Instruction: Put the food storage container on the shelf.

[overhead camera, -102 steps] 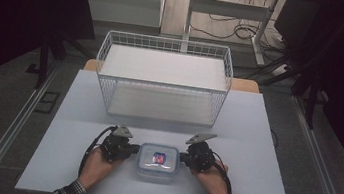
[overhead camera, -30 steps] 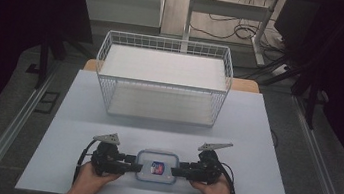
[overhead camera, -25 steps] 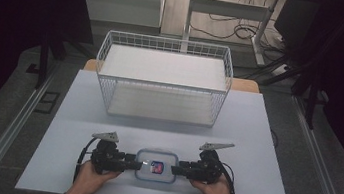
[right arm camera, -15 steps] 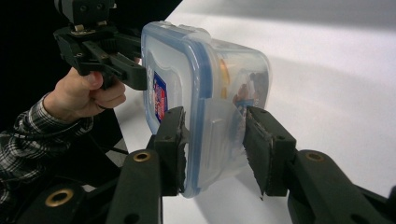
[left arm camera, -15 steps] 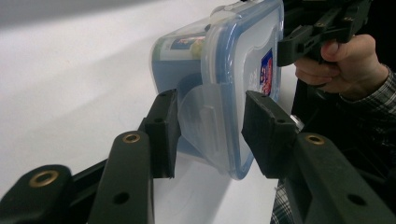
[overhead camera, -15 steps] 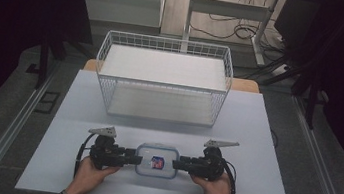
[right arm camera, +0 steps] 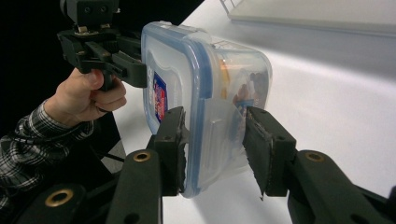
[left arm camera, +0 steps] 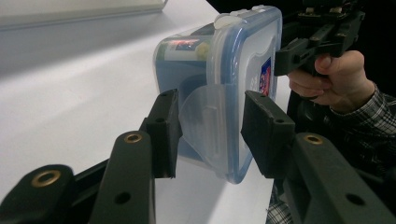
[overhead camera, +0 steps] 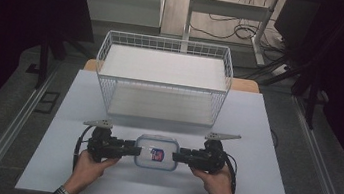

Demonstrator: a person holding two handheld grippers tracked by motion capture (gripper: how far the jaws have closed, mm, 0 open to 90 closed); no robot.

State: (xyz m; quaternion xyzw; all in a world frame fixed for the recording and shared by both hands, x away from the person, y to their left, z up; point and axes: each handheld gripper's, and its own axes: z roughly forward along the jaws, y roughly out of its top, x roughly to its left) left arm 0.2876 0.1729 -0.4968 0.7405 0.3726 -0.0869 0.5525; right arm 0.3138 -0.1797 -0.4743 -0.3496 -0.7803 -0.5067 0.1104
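I have the clear plastic food container (overhead camera: 156, 152) between my two grippers, near the front edge of the white table (overhead camera: 265, 139). It is a rounded rectangular box with a blue-rimmed lid and a small red-and-blue label on top. Its walls are translucent, so the contents read as blurred orange and dark shapes I cannot identify.

My left gripper (overhead camera: 129, 149) has its matte black jaws set over the container's left end, one pad under the base and one against the lid. In the left gripper view, the hinged latch flap sits between them; the jaws look closed on the container (left arm camera: 224, 84), though one pad's contact is hard to confirm. My right gripper (overhead camera: 180, 156) clamps the opposite end, and the right gripper view shows both pads pressed against lid and base (right arm camera: 205, 93). Plaid sleeve cuffs are cut off at the bottom edge.

Farther back stands a white wire basket (overhead camera: 163, 78), a rectangular grid with a pale flat floor. Beyond it the room is dark, with cables and a metal frame only dimly visible.
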